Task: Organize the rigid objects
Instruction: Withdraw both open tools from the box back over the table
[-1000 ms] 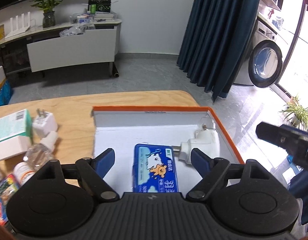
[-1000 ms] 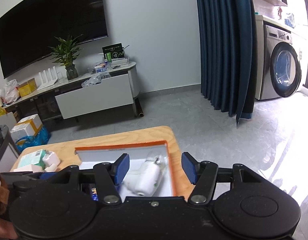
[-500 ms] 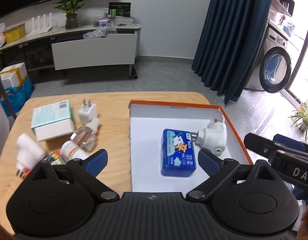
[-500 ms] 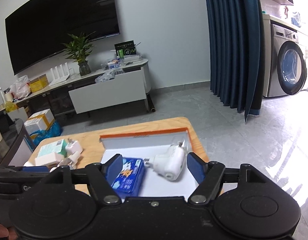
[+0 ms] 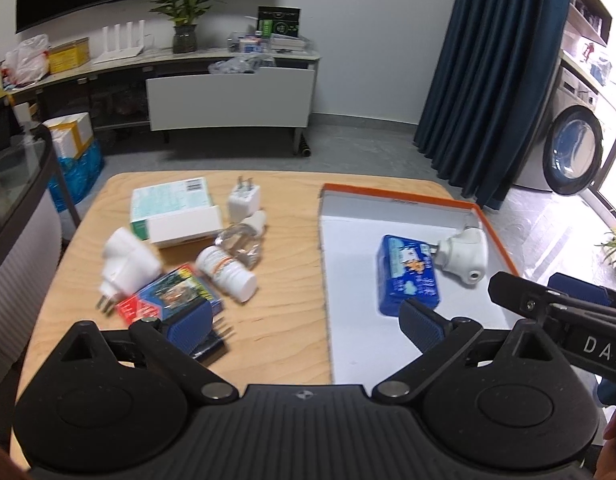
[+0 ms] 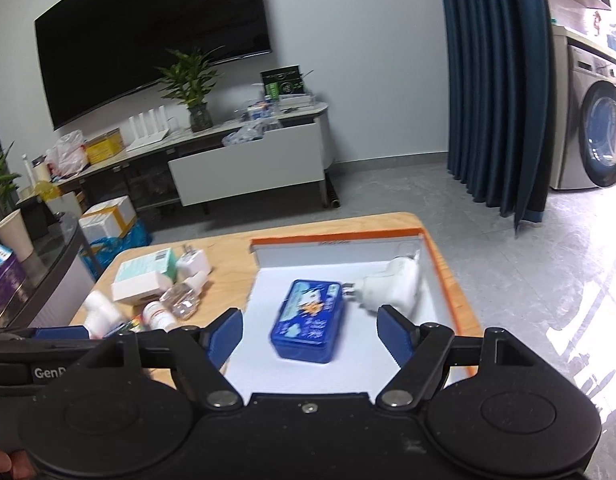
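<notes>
Blue tin (image 5: 408,274) and white plug adapter (image 5: 464,256) lie touching inside the orange-rimmed box (image 5: 400,200), and both claws have just been opening with nothing between the pads. The unsorted pile, with its pill bottle (image 5: 227,274) and colourful flat box (image 5: 169,300), sits on the wooden table (image 5: 283,320) ahead-left of the left claw (image 5: 305,320). That claw looks nearer it than the right claw (image 6: 310,332), which faces the box.

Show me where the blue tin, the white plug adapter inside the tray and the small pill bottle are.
blue tin (image 5: 408,274), left wrist view, on its printed lid.
white plug adapter (image 5: 466,255), left wrist view, on its rounded body.
pill bottle (image 5: 227,274), left wrist view, on its labelled side.
</notes>
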`<state>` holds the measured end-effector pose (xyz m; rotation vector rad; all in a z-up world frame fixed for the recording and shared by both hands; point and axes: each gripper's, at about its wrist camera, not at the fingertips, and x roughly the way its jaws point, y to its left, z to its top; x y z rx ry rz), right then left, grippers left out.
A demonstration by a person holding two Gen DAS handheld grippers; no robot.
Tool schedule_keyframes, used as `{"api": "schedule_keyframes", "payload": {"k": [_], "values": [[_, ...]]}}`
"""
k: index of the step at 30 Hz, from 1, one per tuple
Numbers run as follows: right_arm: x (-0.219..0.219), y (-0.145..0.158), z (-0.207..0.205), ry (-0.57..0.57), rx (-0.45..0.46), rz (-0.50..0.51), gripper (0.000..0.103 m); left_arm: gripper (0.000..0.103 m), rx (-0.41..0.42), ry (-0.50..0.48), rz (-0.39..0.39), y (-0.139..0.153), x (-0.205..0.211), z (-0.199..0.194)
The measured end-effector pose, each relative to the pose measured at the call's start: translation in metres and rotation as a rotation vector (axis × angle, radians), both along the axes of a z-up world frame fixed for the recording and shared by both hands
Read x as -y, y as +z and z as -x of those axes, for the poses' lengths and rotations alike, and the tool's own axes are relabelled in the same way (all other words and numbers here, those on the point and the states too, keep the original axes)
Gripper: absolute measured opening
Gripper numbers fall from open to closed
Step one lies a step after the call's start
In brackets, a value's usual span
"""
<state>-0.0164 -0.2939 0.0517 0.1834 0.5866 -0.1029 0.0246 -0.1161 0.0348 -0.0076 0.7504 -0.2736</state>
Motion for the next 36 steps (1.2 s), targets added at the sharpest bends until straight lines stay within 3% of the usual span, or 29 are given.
{"api": "schedule_keyframes", "payload": {"k": [27,36], "values": [[-0.077,-0.02,-0.011,0.177,-0.061,0.004,0.087,0.102,-0.01,0.11,0.0,-0.012,-0.08,0.023],[-0.092,-0.031,-0.02,0.218,-0.09,0.007,0.087,0.102,-0.048,0.183,0.001,-0.025,-0.111,0.016]]}}
